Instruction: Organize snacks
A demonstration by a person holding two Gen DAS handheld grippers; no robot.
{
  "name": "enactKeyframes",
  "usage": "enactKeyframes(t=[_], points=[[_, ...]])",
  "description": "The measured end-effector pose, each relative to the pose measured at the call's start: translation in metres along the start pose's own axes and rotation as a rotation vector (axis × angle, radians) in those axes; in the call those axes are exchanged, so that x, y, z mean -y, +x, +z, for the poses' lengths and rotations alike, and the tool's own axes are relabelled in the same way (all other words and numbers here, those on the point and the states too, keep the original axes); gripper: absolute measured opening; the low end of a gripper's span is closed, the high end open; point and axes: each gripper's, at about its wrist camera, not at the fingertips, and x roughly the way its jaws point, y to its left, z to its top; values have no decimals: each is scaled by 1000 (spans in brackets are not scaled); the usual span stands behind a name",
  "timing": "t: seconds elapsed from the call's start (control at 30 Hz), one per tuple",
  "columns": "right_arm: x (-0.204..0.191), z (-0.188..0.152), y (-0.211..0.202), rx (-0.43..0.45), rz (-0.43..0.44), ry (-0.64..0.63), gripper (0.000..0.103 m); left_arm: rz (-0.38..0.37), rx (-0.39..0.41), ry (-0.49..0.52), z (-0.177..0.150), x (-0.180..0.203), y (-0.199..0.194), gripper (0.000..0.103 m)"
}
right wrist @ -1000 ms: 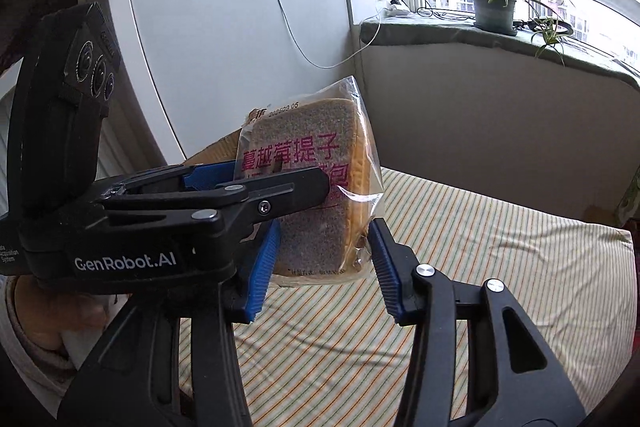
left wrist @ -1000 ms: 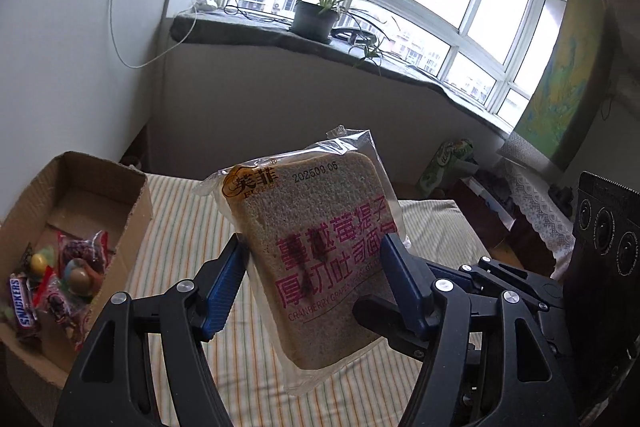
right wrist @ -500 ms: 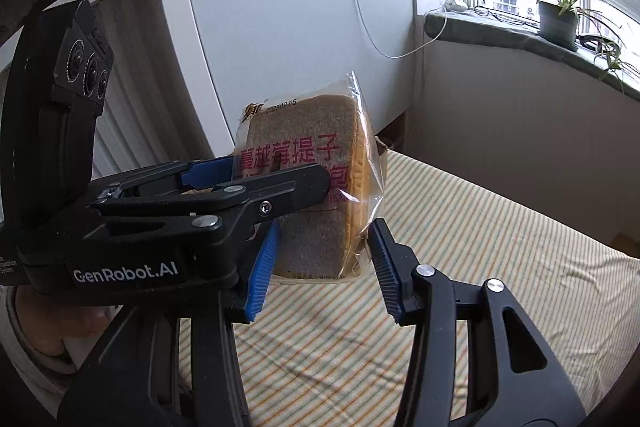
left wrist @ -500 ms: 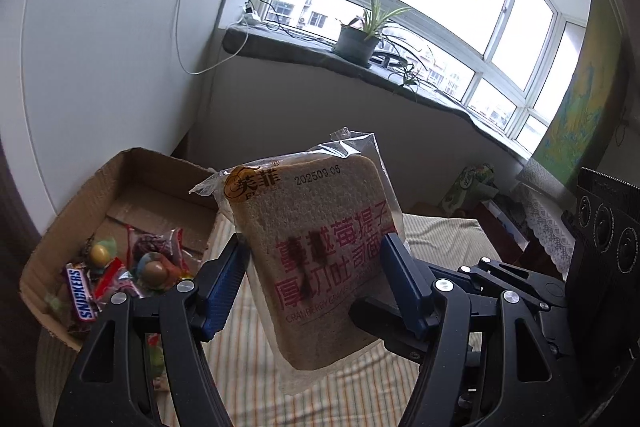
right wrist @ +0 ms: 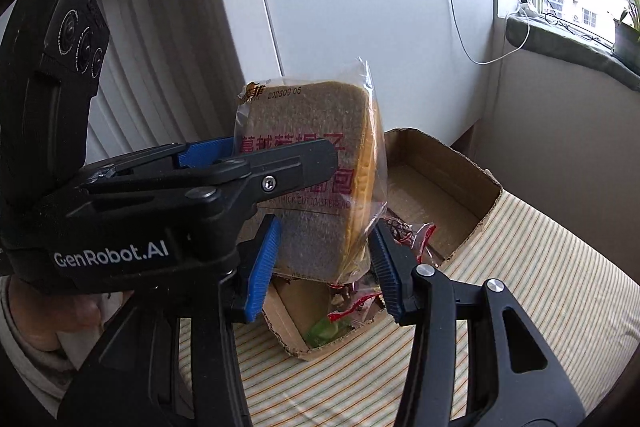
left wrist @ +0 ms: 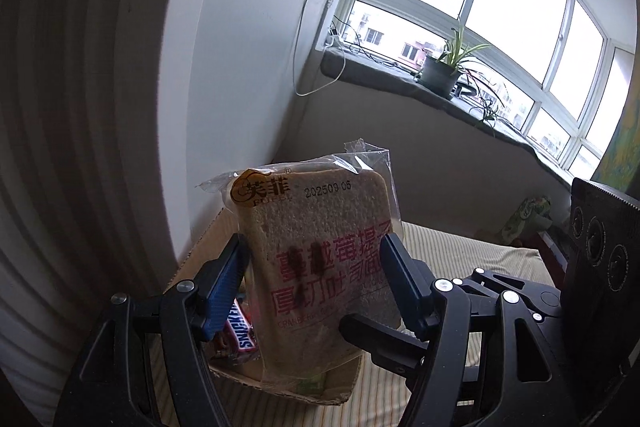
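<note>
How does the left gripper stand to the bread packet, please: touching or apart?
Touching. In the left wrist view the left gripper presses its blue pads against the bread packet on both sides.

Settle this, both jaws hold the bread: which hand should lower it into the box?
Probably left: left gripper clamps the bread packet mid-height; right gripper pinches its bottom, nearest the cardboard box.

Bread packet (left wrist: 320, 259): gold logo "美菲", stamped "202509 06", red Chinese characters, partly covered, small "THICK CUT TOAST BREAD". Candy bar (left wrist: 239, 327) at near-left corner of cardboard box (right wrist: 452, 179): "SNICKERS". Left gripper (left wrist: 314, 285) body: "GenRobot.AI".
</note>
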Motion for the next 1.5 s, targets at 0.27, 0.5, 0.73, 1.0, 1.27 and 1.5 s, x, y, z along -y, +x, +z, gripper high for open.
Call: enactKeyframes(t=[0.27,0.5,0.73,1.0,1.27,1.5], points=[[4,-24,16,-51,-41,36,65,49,-38,-22,-5,-13,28,68],[5,-48,-8,7,-205,55,103,241,-18,-2,-26,-31,18,85],[-2,-42,-53,113,-292,76,103,273,38,-7,-24,-19,-6,102],[-10,-61,-107,187,-441,86,103,236,114,32,-25,14,-39,102],[12,-106,-186,249,-572,192,103,162,158,133,-35,82,-62,102],[27,-141,-260,273,-668,251,103,90,189,221,-58,146,-78,102]])
